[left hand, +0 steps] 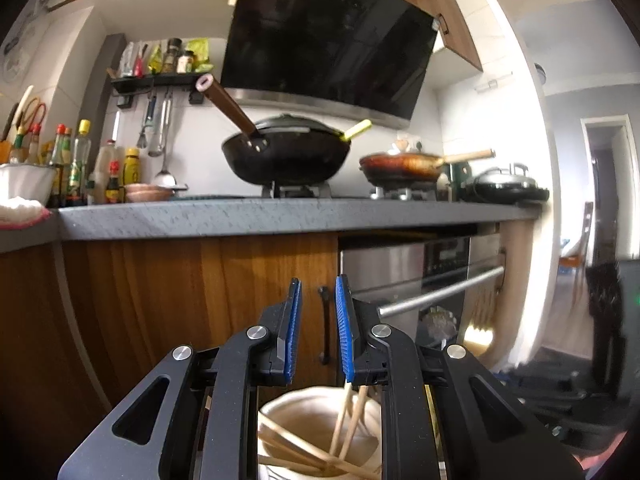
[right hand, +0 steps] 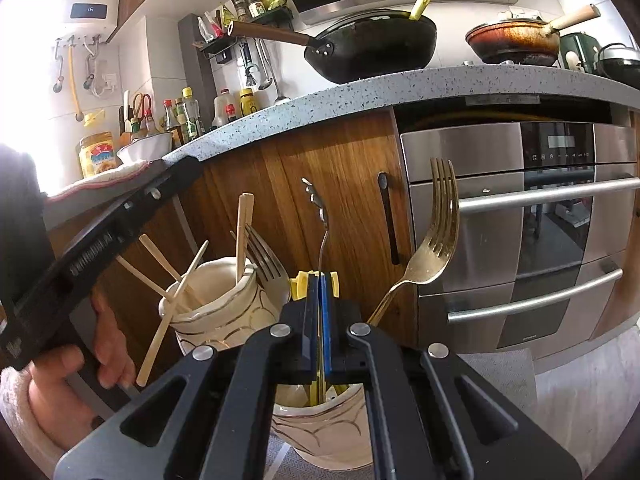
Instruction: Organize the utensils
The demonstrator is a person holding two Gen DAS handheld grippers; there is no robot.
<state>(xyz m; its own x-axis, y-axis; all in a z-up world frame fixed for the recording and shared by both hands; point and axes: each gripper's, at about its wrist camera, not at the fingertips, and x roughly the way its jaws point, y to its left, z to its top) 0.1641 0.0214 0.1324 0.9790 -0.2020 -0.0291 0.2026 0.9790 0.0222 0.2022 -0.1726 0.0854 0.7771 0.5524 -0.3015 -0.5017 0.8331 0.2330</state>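
In the right wrist view my right gripper [right hand: 320, 280] is shut on a thin metal spoon handle [right hand: 322, 240] standing upright over a cream holder [right hand: 320, 436] directly below it. A gold fork [right hand: 432, 240] leans out of that holder to the right. A second cream holder [right hand: 212, 316] at the left holds wooden chopsticks [right hand: 242, 236] and a silver fork [right hand: 266, 260]. My left gripper's black body [right hand: 100, 248] hangs over it. In the left wrist view my left gripper [left hand: 318, 312] is open and empty above the holder [left hand: 316, 408] with chopsticks [left hand: 344, 420].
Wooden cabinet doors [right hand: 340, 168] and a steel oven [right hand: 520, 220] stand behind the holders. The grey counter [left hand: 240, 216] above carries a black wok [left hand: 288, 156], a brown pan [left hand: 404, 166], sauce bottles [left hand: 80, 164] and a white bowl [left hand: 24, 184].
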